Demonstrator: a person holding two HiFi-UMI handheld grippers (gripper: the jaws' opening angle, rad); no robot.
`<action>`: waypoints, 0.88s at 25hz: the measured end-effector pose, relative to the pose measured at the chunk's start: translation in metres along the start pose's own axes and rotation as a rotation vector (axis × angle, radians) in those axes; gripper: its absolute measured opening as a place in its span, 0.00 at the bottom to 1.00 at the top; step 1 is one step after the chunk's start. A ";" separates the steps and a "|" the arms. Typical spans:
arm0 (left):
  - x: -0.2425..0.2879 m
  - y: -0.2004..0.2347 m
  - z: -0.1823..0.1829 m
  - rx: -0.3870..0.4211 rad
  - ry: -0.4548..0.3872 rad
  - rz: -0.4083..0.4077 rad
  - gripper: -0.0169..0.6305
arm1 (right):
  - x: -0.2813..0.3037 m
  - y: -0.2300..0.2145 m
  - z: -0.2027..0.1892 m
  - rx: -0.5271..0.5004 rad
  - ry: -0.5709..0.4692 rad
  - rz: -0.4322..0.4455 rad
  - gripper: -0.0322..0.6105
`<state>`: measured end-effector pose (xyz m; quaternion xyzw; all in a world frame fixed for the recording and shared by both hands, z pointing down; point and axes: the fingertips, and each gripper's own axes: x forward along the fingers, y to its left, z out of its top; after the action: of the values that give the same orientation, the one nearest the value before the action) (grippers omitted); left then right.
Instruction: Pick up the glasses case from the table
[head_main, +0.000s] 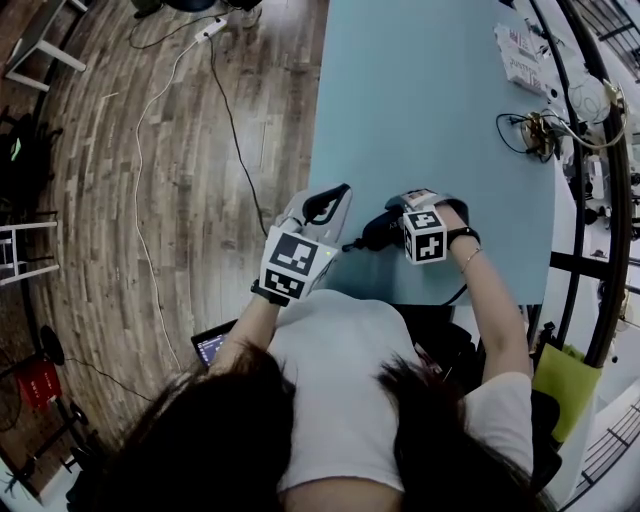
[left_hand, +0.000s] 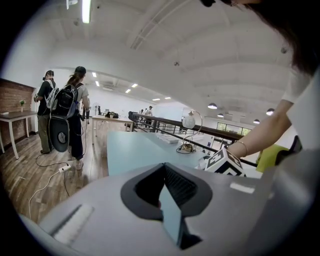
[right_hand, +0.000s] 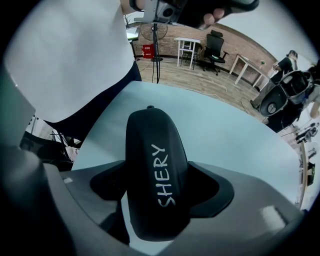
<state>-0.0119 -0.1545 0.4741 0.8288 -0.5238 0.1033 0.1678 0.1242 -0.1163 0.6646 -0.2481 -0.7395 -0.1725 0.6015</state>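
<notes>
**A:** At the near edge of the table (head_main: 430, 100), where is the glasses case (head_main: 372, 233)?

**B:** Between the jaws of the right gripper (right_hand: 156, 172). They press on its two long sides, and the case runs lengthwise along them. One rounded end points out over the pale blue tabletop.

**A:** What does it look like?

**B:** Black, smooth and oblong, with "SHERY" in white letters along the top.

**A:** Is it off the table?

**B:** I cannot tell. The blue surface shows behind it, but no view shows its underside.

**A:** And the left gripper (head_main: 328, 205)?

**B:** Its jaws meet at the tips with nothing between them. Only a sliver of tabletop shows through the slot behind the tips. It is over the table's near left corner, just left of the right one.

**A:** Do the two touch?

**B:** They are close, side by side, but I cannot tell whether they touch. The left gripper view shows the right one's marker cube (left_hand: 223, 162) just beside it.

**A:** Anything else about?

**B:** Two people (left_hand: 75, 110), one with a backpack, stand on the wood floor (head_main: 150, 200) left of the table. A round lamp (left_hand: 189, 121) stands at the table's far right edge.
</notes>
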 end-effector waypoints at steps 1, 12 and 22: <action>-0.001 -0.001 0.001 0.001 -0.002 -0.001 0.11 | -0.001 0.000 0.000 0.003 0.003 -0.003 0.60; -0.008 -0.005 0.010 0.018 -0.033 -0.017 0.11 | -0.029 0.006 -0.007 0.077 0.008 -0.080 0.59; -0.011 -0.014 0.015 0.046 -0.039 -0.050 0.11 | -0.073 0.019 -0.015 0.212 -0.036 -0.203 0.59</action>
<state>-0.0038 -0.1454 0.4538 0.8470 -0.5036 0.0951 0.1411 0.1587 -0.1208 0.5962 -0.1104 -0.7855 -0.1489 0.5904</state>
